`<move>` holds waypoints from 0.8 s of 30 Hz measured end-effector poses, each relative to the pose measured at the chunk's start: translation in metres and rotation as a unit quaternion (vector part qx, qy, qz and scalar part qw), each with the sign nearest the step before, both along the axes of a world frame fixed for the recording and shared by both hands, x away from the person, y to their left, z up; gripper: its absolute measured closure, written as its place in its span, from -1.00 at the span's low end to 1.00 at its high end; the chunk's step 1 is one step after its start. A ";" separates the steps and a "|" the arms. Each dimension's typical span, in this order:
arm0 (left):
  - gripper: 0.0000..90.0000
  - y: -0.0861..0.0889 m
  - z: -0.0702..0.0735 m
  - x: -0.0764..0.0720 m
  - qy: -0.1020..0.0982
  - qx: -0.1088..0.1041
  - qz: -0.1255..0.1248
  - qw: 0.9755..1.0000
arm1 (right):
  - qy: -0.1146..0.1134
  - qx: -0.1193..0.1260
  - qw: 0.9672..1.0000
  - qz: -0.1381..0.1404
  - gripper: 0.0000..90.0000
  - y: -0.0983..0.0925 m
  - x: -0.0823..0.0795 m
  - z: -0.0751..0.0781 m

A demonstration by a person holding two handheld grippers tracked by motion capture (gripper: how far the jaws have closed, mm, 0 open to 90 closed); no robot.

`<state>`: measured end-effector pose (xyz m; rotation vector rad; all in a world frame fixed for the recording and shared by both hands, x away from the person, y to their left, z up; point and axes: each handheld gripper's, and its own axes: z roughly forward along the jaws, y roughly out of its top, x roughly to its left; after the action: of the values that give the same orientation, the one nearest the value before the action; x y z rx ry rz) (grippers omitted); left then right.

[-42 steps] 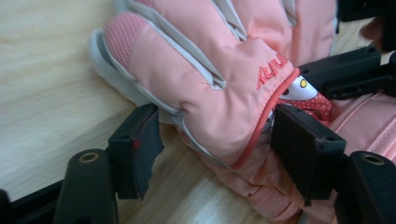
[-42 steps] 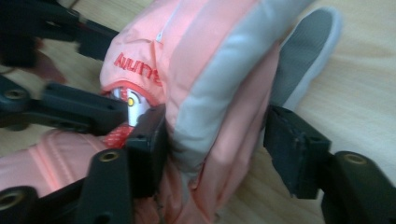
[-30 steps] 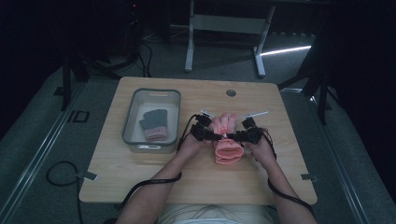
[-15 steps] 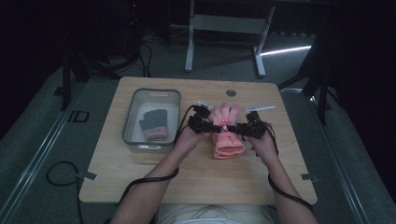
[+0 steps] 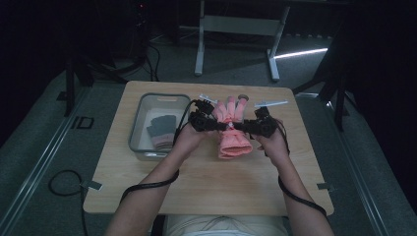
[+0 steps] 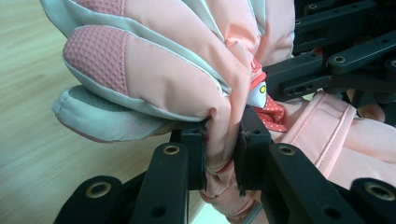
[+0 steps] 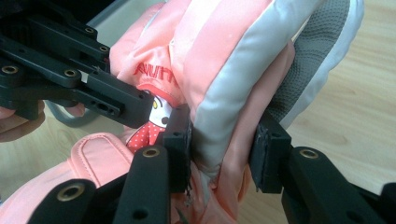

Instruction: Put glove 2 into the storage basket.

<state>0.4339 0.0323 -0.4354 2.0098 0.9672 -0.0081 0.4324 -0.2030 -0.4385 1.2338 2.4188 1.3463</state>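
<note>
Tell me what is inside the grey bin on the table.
Inside the grey bin lies a dark grey glove, fingers toward the far end, with a pinkish cuff at the near end. The bin floor under the glove is covered, so anything beneath it cannot be seen.

The pink glove is padded cloth with a soft, faintly satiny face — smooth on the pale pink panels, with matt grey-white piping between them. One fingertip carries a darker pink patch of grippy waffle texture; in the right gripper view a grey panel shows the same pebbled weave. A small glossy cartoon badge sits on it, beside red stitched lettering. The left gripper and right gripper are matt black hard plastic, their jaws studded with brass-coloured rivets. The counter is pale wood-grain laminate, smooth and low in sheen. Near its left edge a bin of translucent grey plastic holds a dark knitted glove — woolly and matt.
</note>
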 end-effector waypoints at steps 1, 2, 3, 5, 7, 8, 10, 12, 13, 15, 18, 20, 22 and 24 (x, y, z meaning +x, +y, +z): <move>0.70 0.002 0.002 0.000 -0.002 -0.001 0.002 1.000 | -0.002 0.000 1.000 0.002 0.42 0.002 0.000 0.003; 0.70 0.005 0.005 -0.001 -0.003 0.001 0.004 1.000 | -0.004 0.001 1.000 0.004 0.42 0.005 0.001 0.005; 0.70 0.007 0.007 -0.001 -0.005 0.003 0.006 1.000 | -0.005 0.001 1.000 0.006 0.42 0.007 0.001 0.007; 0.70 0.012 0.010 -0.001 -0.007 0.002 0.009 1.000 | -0.008 0.000 1.000 0.009 0.42 0.012 0.002 0.011; 0.70 0.016 0.014 -0.001 -0.009 0.005 0.012 1.000 | -0.010 0.003 1.000 0.011 0.42 0.017 0.004 0.013; 0.70 0.018 0.016 -0.002 -0.009 0.006 0.014 1.000 | -0.011 0.003 1.000 0.014 0.42 0.019 0.004 0.015; 0.70 0.023 0.019 -0.002 -0.012 0.007 0.019 1.000 | -0.012 0.004 1.000 0.016 0.42 0.024 0.006 0.017; 0.70 0.026 0.020 -0.002 -0.014 0.008 0.020 1.000 | -0.016 0.002 1.000 0.020 0.42 0.029 0.007 0.021; 0.70 0.029 0.022 -0.002 -0.013 0.005 0.023 1.000 | -0.018 0.001 1.000 0.023 0.42 0.032 0.008 0.022; 0.70 0.038 0.026 -0.003 -0.017 0.007 0.027 0.999 | -0.020 0.000 0.999 0.028 0.42 0.038 0.010 0.026; 0.70 0.048 0.030 -0.004 -0.020 0.006 0.036 0.999 | -0.024 -0.001 0.999 0.035 0.42 0.048 0.012 0.031; 0.70 0.055 0.033 -0.005 -0.022 0.007 0.040 0.999 | -0.025 -0.001 0.999 0.040 0.42 0.055 0.013 0.033; 0.70 0.061 0.034 -0.006 -0.023 0.008 0.046 0.999 | -0.027 -0.001 0.999 0.045 0.42 0.062 0.015 0.035; 0.70 0.065 0.034 -0.006 -0.024 0.009 0.048 0.999 | -0.027 -0.002 0.999 0.047 0.42 0.066 0.016 0.035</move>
<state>0.4280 0.0972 -0.4010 1.9695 1.0350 0.0998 0.4481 -0.1374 -0.4032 1.0803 2.4691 1.3805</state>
